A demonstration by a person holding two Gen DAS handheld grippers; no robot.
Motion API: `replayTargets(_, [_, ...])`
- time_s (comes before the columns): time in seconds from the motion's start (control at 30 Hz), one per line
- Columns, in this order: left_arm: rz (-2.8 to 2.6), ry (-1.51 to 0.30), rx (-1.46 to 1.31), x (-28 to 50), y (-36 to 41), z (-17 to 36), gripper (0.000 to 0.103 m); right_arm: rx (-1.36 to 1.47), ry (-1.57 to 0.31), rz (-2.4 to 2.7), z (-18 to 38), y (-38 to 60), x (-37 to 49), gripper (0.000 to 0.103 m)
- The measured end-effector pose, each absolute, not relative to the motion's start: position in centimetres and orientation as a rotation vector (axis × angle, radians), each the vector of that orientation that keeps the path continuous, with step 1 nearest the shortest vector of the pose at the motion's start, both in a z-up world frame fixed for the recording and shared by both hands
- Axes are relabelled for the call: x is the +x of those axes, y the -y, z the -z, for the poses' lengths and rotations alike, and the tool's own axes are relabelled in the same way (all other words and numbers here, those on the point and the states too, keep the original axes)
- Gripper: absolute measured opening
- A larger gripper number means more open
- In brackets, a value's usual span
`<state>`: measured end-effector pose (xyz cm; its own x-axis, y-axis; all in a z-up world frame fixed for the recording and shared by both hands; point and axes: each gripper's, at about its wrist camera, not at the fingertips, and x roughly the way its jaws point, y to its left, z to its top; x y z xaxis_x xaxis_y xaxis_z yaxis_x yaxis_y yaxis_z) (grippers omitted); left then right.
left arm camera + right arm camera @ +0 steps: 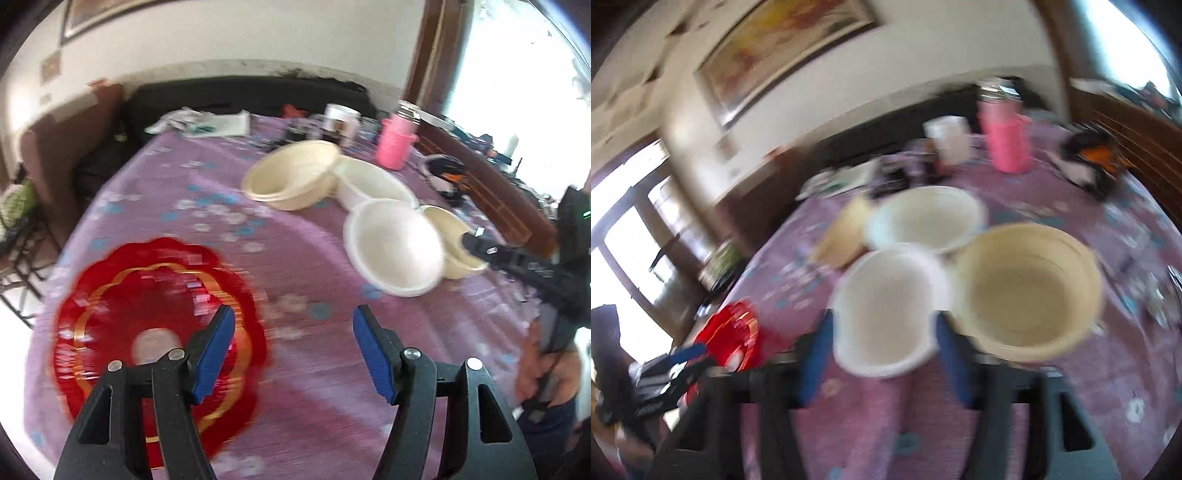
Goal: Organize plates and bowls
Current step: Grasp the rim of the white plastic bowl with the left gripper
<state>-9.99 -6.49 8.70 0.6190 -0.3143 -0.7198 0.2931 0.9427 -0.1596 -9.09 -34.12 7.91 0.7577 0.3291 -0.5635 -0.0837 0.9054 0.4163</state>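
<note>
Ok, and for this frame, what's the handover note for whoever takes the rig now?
Left gripper: open, empty, over the tablecloth beside the red plate.
Right gripper: jaws either side of the near white bowl; grip unclear in blur.
Far white bowl, near cream bowl and far cream bowl clustered side by side.
Done: nothing visibly. Left: nest bowls, place plate.

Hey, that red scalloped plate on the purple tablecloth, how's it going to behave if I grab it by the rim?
The red plate looks like thin, glossy plastic, so it is probably light and may flex a little under a rim grip. Its shiny surface could be slippery between the pads. It lies flat and shallow on the tablecloth, so it should slide rather than tip or roll when pushed.
</note>
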Motion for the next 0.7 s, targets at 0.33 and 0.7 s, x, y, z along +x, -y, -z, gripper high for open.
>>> replayTargets(0.33, [0.377, -0.884, -0.054, -4.2, 12.6, -8.1, 0.037, 0.516, -0.723, -0.192, -4.4, 36.5, -9.7, 0.03])
replayTargets(0.7, [0.288, -0.954, -0.025, 2.5, 15.9, -4.4, 0.038, 0.539, -0.754, -0.229, -1.6, 36.3, -7.1, 0.029])
